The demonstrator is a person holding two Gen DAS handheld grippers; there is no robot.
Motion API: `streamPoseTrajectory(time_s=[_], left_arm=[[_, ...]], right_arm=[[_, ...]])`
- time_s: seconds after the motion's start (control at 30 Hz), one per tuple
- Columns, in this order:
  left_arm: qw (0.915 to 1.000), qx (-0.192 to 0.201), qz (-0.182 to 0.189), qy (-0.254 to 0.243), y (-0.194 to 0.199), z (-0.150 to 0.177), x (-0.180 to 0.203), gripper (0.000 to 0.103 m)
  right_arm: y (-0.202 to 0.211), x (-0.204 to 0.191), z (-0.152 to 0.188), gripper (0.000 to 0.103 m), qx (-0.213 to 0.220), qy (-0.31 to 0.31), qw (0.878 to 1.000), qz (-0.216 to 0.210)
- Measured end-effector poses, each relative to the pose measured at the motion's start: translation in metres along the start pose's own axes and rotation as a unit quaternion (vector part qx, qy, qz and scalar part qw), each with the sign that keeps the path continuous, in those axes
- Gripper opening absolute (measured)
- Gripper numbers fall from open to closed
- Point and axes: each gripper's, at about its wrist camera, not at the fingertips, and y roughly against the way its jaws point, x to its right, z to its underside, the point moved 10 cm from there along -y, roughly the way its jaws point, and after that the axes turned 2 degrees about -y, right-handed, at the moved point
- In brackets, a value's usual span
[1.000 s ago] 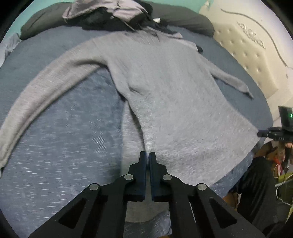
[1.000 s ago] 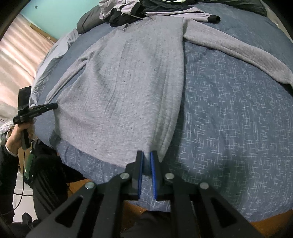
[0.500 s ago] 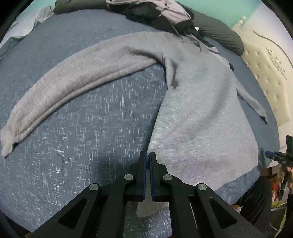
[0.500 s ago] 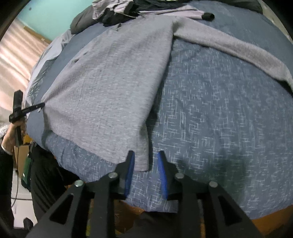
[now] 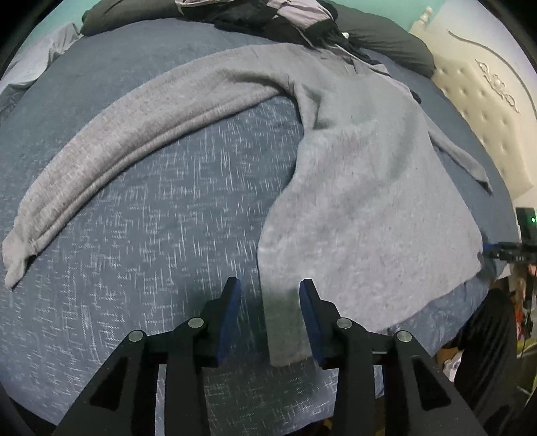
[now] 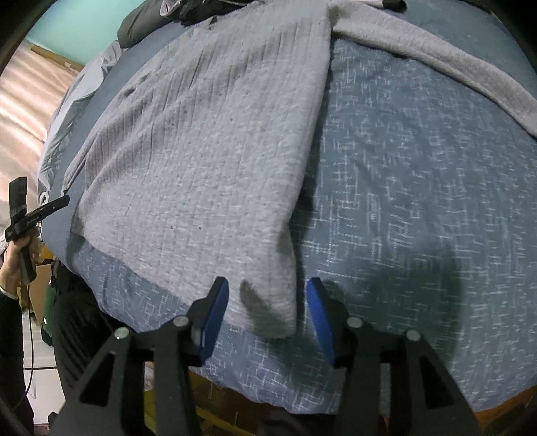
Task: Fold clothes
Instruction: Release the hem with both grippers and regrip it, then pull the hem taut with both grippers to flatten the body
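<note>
1. Left gripper (image 5: pixel 270 313) pointed steeply down at the bed; its jaws had just been opening and stood partly apart. A lower corner of the grey sweater (image 5: pixel 352 208) lay between the blue pads (image 5: pixel 231 318), touching neither.
2. Right gripper (image 6: pixel 266 310) also pitched steeply down, jaws just opened to a moderate gap. The sweater's other hem corner (image 6: pixel 272 302) lay between its pads, loose, not pinched.
3. The sweater lay flat, spread on the blue patterned bedspread (image 5: pixel 151 241), hem at the near edge of the bed, body running away toward the far side.
4. 1 sleeve (image 5: pixel 117 161) stretched out long across the bedspread in the left wrist view; the other sleeve (image 5: pixel 459 157) lay thinner toward the headboard (image 5: pixel 483 110).
5. In the right wrist view, a hand (image 6: pixel 15 258) at the far left edge gripped the left gripper's handle beside the bed.
6. A pile of dark and grey clothes (image 5: pixel 268 16) sat beyond the sweater's collar.
</note>
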Motion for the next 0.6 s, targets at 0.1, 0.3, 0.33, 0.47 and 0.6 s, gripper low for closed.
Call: streamPoseTrajectory(time_s=[0.1, 0.3, 0.33, 0.47, 0.6], left_arm=[[0.9999, -0.013, 0.005, -0.001, -0.011, 0.008, 0.001, 0.041], [0.9996, -0.023, 0.016, -0.008, -0.023, 0.017, 0.01, 0.04], [0.9995, -0.024, 0.019, -0.009, -0.024, 0.018, 0.011, 0.04], [0.9989, -0.031, 0.022, -0.026, -0.026, 0.022, 0.022, 0.015], [0.998, -0.035, 0.011, -0.052, -0.023, 0.024, 0.031, 0.004]], right_arm=[[-0.006, 0.0, 0.002, 0.049, -0.007, -0.008, 1.0, -0.004], [-0.013, 0.001, 0.001, 0.049, -0.014, -0.014, 1.0, 0.0], [-0.014, 0.0, 0.002, 0.049, -0.017, -0.011, 1.0, 0.001], [-0.02, -0.004, 0.006, 0.049, -0.029, 0.005, 1.0, 0.003], [-0.02, -0.006, 0.007, 0.022, -0.019, 0.011, 1.0, 0.0]])
